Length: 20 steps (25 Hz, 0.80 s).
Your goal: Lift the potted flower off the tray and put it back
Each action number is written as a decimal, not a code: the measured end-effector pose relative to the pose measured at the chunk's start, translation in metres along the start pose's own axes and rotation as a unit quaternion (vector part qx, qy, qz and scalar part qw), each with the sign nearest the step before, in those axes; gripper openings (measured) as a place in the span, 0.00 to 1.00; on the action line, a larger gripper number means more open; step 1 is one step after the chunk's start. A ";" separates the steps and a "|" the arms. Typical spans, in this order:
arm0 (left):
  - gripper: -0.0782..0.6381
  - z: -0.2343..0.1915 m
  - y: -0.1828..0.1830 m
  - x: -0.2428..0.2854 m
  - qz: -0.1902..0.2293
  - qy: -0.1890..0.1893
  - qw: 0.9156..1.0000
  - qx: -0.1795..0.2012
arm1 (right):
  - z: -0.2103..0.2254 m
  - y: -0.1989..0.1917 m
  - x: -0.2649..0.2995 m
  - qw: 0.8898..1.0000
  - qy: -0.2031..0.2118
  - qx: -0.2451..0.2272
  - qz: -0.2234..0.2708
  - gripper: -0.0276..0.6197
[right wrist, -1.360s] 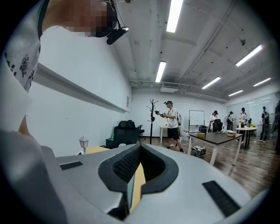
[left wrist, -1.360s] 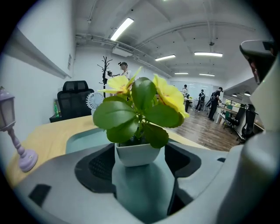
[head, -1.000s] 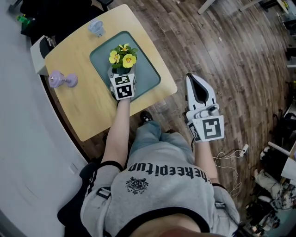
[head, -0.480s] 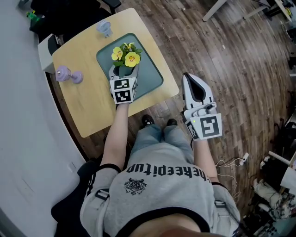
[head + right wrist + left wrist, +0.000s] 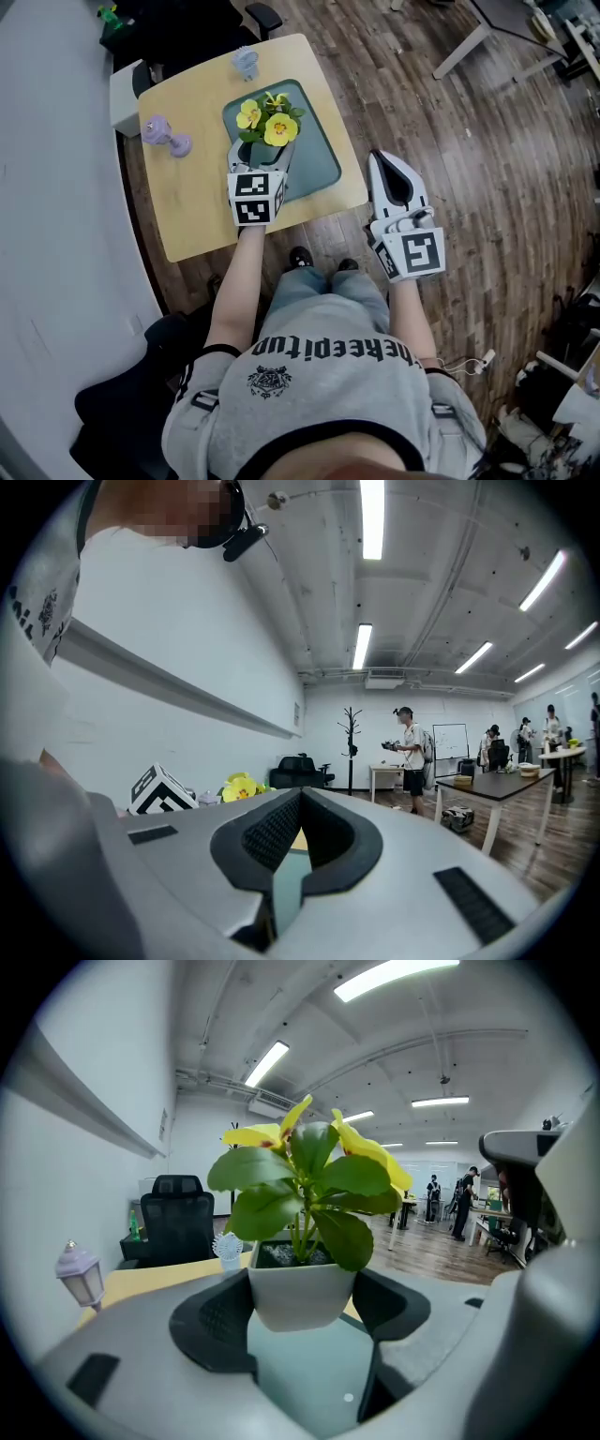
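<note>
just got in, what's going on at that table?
A person is working with two handheld grippers. The left gripper is shut on the white pot of a yellow flower, and the pot seems to hang just above the tray on the table. The right gripper is shut and empty, held off to the side over the floor.

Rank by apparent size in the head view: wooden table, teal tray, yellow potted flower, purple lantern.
Light wooden table
Teal rectangular tray
Yellow-flowered potted plant
Small purple lantern
The last two look close: order unsure.
</note>
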<state>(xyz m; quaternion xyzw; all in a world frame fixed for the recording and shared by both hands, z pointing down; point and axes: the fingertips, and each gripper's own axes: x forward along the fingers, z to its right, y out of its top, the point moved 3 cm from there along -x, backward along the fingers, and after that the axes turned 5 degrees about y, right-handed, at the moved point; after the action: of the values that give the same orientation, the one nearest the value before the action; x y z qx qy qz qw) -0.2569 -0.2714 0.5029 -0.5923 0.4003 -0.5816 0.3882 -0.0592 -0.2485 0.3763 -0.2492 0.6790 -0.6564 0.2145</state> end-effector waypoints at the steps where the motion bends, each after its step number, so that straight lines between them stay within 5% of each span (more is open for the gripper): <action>1: 0.57 0.001 0.004 -0.007 0.005 0.003 1.000 -0.001 | -0.001 0.001 -0.001 1.000 0.004 0.000 0.002 0.05; 20: 0.57 0.048 0.062 -0.126 0.103 0.039 0.993 -0.033 | -0.008 0.025 -0.033 0.997 0.070 -0.008 0.037 0.05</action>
<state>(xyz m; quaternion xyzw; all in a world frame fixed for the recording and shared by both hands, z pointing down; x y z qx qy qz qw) -0.2107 -0.1786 0.3971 -0.5376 0.4924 -0.5477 0.4106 -0.0400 -0.2211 0.3509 -0.1789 0.7067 -0.6581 0.1884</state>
